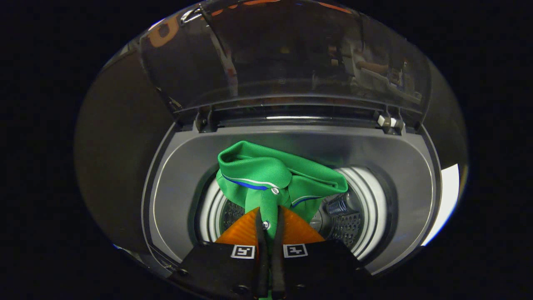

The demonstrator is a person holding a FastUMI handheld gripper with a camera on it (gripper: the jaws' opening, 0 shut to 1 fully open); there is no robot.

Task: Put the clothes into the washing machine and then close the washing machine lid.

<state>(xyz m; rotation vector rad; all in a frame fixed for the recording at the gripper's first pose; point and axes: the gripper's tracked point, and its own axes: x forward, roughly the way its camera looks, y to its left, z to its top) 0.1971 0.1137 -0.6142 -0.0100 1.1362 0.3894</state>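
Note:
My gripper (269,221) is shut on a green polo shirt (266,179) with a blue and white collar stripe. Both fingers pinch the button placket, and the collar bunches up just ahead of them. The shirt hangs over the round opening of the top-loading washing machine (183,175). Below and beyond the fingers lies the perforated metal drum (349,225) with its white rim. The dark see-through lid (283,54) stands raised behind the opening.
A grey plastic surround (399,166) rings the drum opening. The lid's hinge (389,121) sits at the back right. Dark booth wall lies to the left of the machine.

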